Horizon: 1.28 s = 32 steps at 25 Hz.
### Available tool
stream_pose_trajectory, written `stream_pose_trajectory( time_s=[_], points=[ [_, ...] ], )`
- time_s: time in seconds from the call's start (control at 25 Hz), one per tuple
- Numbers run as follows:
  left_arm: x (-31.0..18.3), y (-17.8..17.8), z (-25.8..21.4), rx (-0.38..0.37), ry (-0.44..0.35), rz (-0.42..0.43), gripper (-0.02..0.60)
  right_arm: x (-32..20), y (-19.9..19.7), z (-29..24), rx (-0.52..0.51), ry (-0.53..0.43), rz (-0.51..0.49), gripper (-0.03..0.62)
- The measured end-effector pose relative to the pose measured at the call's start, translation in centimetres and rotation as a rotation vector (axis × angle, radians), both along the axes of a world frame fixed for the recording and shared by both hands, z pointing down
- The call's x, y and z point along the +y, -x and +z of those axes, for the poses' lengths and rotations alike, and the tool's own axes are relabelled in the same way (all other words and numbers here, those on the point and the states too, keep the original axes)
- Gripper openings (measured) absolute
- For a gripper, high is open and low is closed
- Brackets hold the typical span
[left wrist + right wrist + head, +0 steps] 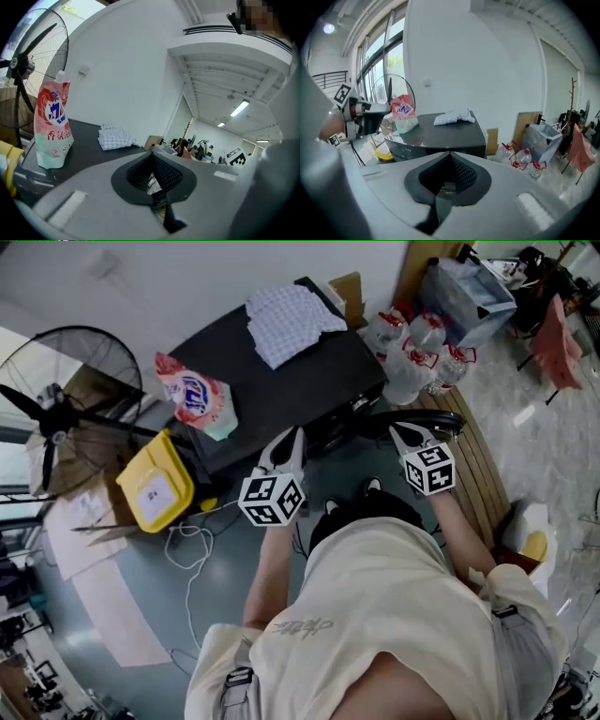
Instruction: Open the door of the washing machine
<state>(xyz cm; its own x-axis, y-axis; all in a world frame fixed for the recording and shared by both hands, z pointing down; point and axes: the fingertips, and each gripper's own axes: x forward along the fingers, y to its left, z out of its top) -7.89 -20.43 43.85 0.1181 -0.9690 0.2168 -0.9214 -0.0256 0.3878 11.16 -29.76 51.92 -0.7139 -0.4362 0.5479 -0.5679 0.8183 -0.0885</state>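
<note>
The washing machine (281, 381) is a dark, low box against the wall, seen from above in the head view. On its top lie a checked cloth (289, 322) and a pink detergent pouch (195, 395). A dark round door (427, 421) shows at its front right corner. My left gripper (286, 439) is in front of the machine, jaws together and holding nothing. My right gripper (405, 432) hovers just by the round door, shut and empty too. The right gripper view looks over the machine (440, 136) from its front right, above its top.
A standing fan (56, 413) and a yellow container (157, 486) are left of the machine. Several water bottles (417, 352) and a clear plastic box (464, 292) stand to its right. A white cable (192, 545) lies on the floor near my feet.
</note>
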Motion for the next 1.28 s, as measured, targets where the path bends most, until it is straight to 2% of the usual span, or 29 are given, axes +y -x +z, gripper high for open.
stream_pose_trajectory(
  time_s=[0.28, 0.44, 0.68, 1.08, 1.16, 1.28],
  points=[
    [0.1, 2.3, -4.0, -0.129, -0.056, -0.076, 0.018, -1.3, 2.3, -8.6, -0.229, -0.005, 0.004, 0.002],
    [-0.5, 2.5, -7.9, -0.167, -0.125, -0.085, 0.018, -2.0, 3.2, -13.8, -0.338, -0.070, -0.045, 0.002],
    [-1.6, 3.5, -12.5, -0.156, -0.202, -0.121, 0.018, -2.7, 4.1, -19.1, -0.395, -0.143, -0.140, 0.002],
    [-3.0, 3.6, -17.4, -0.261, -0.259, -0.179, 0.018, -3.8, 5.0, -25.9, -0.471, -0.320, -0.218, 0.002],
    [-3.1, 3.6, -18.3, -0.305, -0.269, -0.187, 0.018, -4.1, 5.3, -27.0, -0.489, -0.351, -0.224, 0.002],
    [-3.0, 3.0, -19.3, -0.424, -0.263, -0.195, 0.018, -4.3, 5.4, -27.6, -0.491, -0.397, -0.212, 0.002]
  ],
)
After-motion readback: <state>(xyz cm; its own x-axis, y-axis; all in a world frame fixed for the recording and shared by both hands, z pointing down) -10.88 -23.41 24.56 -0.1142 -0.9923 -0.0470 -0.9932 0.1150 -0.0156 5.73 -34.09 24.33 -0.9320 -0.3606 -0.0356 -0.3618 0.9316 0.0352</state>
